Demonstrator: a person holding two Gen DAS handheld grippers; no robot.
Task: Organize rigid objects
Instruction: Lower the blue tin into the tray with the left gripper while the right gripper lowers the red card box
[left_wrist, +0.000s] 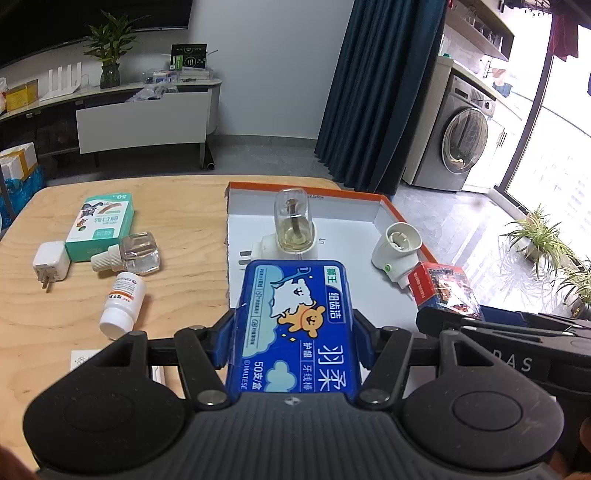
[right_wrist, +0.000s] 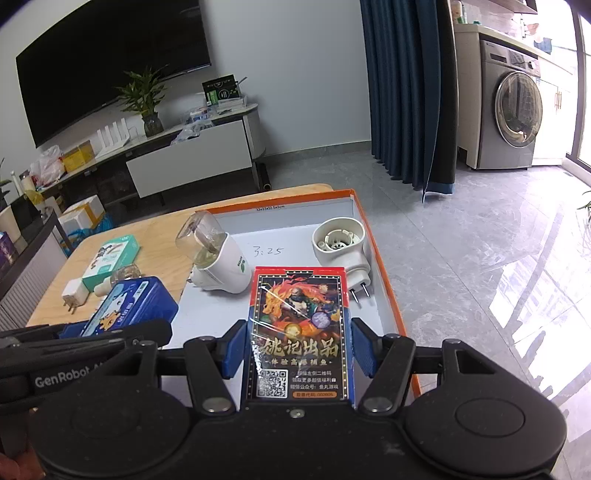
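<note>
Both grippers carry something over the near end of the orange-rimmed box (right_wrist: 384, 269) on the wooden table (left_wrist: 177, 221). The left gripper (left_wrist: 293, 339) is clamped on a blue floss-pick tin (left_wrist: 295, 325), its pads pressing the two long sides near the tin's back half, so the front juts out toward the plug-in vaporizer with the glass bottle (left_wrist: 291, 225). The tin looks stiff and light, though its smooth painted walls could slip if the squeeze eases. The right gripper (right_wrist: 295, 347) grips a deck of playing cards (right_wrist: 299, 332) by its long edges; the cellophane wrap looks slick, and the carton would probably dent under a hard pinch, so the edges seem the best hold. An empty white vaporizer (right_wrist: 340, 240) lies just beyond the deck inside the box.
</note>
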